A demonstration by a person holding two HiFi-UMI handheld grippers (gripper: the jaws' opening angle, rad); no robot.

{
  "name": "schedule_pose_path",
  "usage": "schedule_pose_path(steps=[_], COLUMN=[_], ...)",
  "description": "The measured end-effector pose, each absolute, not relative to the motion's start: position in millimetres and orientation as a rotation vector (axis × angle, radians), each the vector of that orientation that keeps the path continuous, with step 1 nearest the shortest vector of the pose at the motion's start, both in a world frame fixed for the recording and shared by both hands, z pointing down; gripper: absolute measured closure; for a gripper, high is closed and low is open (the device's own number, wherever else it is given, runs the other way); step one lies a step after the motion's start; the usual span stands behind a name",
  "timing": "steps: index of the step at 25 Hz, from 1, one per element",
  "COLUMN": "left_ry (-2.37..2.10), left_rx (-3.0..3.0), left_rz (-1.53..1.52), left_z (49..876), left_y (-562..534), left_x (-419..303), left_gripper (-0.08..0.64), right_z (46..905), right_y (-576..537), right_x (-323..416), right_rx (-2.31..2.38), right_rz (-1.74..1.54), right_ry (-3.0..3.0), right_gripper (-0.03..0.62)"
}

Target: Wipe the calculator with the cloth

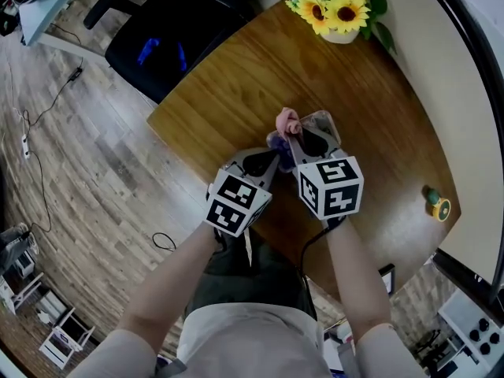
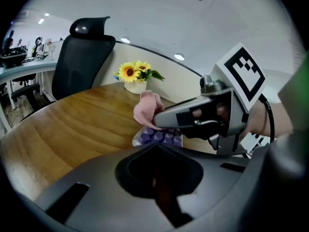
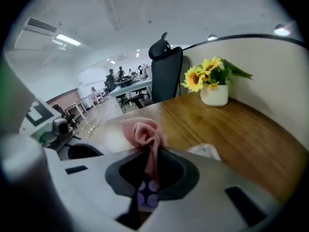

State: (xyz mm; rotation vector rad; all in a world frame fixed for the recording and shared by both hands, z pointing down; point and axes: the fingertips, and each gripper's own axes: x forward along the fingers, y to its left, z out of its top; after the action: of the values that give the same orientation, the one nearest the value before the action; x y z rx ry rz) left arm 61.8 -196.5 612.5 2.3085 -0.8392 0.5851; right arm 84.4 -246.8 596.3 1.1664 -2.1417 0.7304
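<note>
A pink cloth point(image 1: 288, 120) is bunched up and pinched in my right gripper point(image 1: 293, 136), which is shut on it. In the right gripper view the cloth point(image 3: 142, 132) hangs down between the jaws, with purple keys of the calculator point(image 3: 147, 197) showing under it. The calculator point(image 1: 319, 122) is pale with purple keys and sits on the wooden table point(image 1: 236, 77). My left gripper point(image 1: 266, 160) comes at its near edge from the left. In the left gripper view the calculator point(image 2: 161, 138) starts right at the jaw tips of my left gripper point(image 2: 157, 146), near edge hidden, jaws seemingly closed on it. The cloth point(image 2: 147, 108) rests on its keys.
A white pot of sunflowers point(image 1: 340, 10) stands at the table's far edge. A small yellow-green object point(image 1: 438, 205) lies at the right near a pale partition point(image 1: 441, 77). A black office chair point(image 1: 169, 34) stands beyond the table's left edge.
</note>
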Motion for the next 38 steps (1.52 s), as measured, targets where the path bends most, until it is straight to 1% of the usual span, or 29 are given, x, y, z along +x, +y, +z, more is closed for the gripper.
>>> schedule_pose_path(steps=[9, 16, 20, 24, 27, 29, 35, 38], left_ry=[-0.831, -0.827, -0.826, -0.756, -0.755, -0.779, -0.764, -0.764], left_rx=[2.3, 2.296, 2.303, 2.313, 2.275, 2.292, 2.358, 2.361], left_rz=[0.586, 0.584, 0.581, 0.567, 0.516, 0.535, 0.72, 0.725], left_z=[612, 613, 612, 610, 607, 608, 618, 619], left_y=[-196, -197, -196, -186, -182, -184, -185, -185], left_x=[60, 60, 61, 62, 54, 54, 62, 63], left_gripper=[0.558, 0.558, 0.558, 0.558, 0.558, 0.558, 0.558, 0.558], right_z=[603, 617, 606, 576, 555, 546, 561, 580], right_y=[-188, -155, -156, -180, -203, -216, -238, -236], right_x=[104, 143, 159, 146, 121, 103, 65, 60], right_rx=[1.015, 0.983, 1.058, 1.135, 1.17, 1.183, 1.169, 1.131], right_rz=[0.595, 0.685, 0.754, 0.765, 0.789, 0.8, 0.755, 0.764], right_ry=[-2.077, -1.938, -1.935, -2.039, -2.164, -2.233, -2.24, -2.195], right_gripper=[0.554, 0.554, 0.554, 0.554, 0.552, 0.552, 0.551, 0.552])
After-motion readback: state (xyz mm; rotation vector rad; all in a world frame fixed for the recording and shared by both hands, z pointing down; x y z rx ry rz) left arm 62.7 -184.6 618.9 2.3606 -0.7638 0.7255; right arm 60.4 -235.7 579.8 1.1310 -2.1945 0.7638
